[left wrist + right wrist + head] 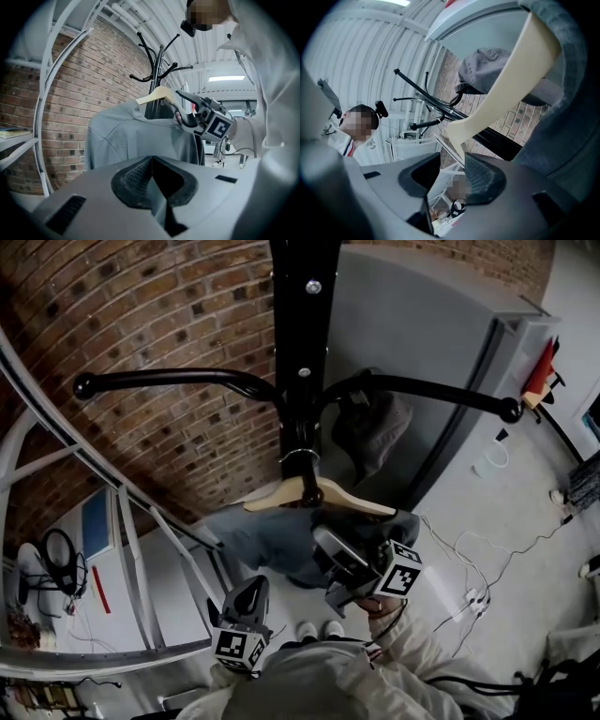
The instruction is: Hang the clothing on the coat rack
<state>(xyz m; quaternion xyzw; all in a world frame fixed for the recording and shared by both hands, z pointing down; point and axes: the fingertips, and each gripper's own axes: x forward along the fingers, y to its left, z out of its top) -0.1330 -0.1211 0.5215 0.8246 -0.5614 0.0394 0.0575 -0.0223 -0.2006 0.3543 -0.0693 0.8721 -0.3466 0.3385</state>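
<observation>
The only print in sight is the black-and-white square pattern on the marker cubes, one cube (pixel 403 570) on the right gripper (pixel 452 161) and one (pixel 239 645) on the left gripper (pixel 152 164); neither pattern has any letters.

In the head view one black coat rack (pixel 302 343) runs down from the top centre, with two long ball-tipped arms spreading to the left and right. One grey cap (pixel 375 432) hangs under the right arm. One wooden hanger (pixel 277 495) sits just below the centre of the frame, its metal hook against the pole. No view shows whether the hook is caught on a peg. One blue-grey garment (pixel 272 540) is draped over the hanger.

The right gripper is raised to the hanger's right shoulder on a pale sleeve (pixel 412 652) that comes up from the bottom edge. In its own view the jaws stand apart, with the hanger's pointed wooden end at their mouth, close to the right-hand pad, and the garment's cloth fills the right side of the frame.

The left gripper is held lower, left of centre near the bottom of the head view, and points up toward the garment. Its jaws are pressed together with nothing between them, well apart from the cloth.
</observation>
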